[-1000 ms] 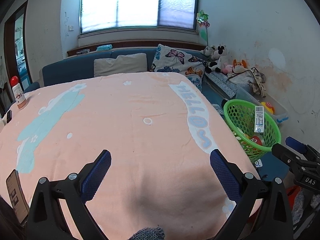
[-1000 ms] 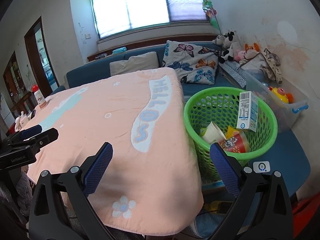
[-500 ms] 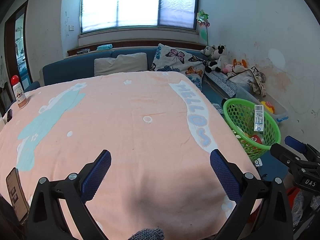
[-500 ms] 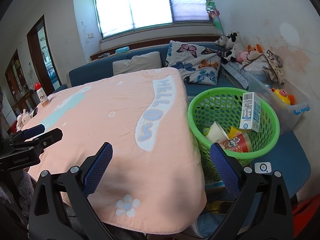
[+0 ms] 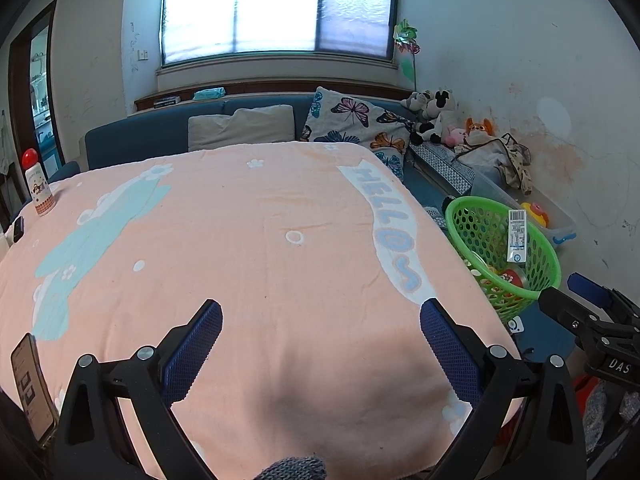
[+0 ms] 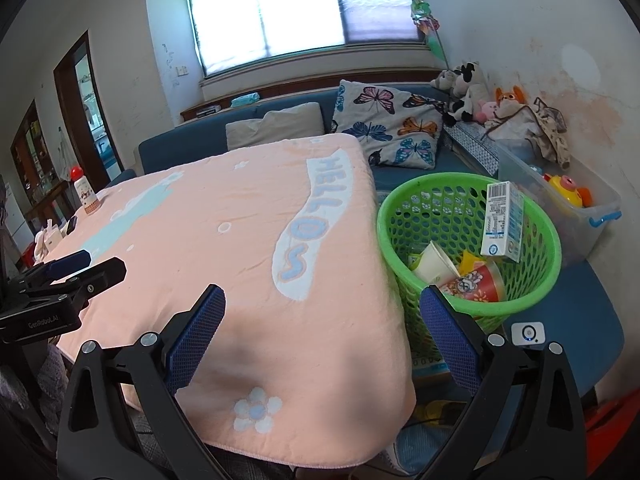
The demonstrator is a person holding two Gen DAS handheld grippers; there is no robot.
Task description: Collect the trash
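Note:
A green mesh basket (image 6: 532, 304) stands to the right of the table; it also shows in the left wrist view (image 5: 544, 276). It holds a white and blue carton (image 6: 502, 222), a white paper cup (image 6: 434, 266) and a red printed cup (image 6: 476, 286). My left gripper (image 5: 320, 340) is open and empty over the near edge of the pink tablecloth (image 5: 240, 240). My right gripper (image 6: 320, 328) is open and empty over the table's near right corner, just left of the basket.
A bottle with a red cap (image 5: 38, 188) stands at the table's far left, and a phone (image 5: 30, 384) lies at its near left edge. A blue sofa with cushions (image 6: 388, 126), plush toys (image 6: 472, 92) and a clear storage bin (image 6: 576, 208) lie beyond.
Both grippers have drawn back a little from the table and basket; the view is slightly wider. Both stay open and empty.

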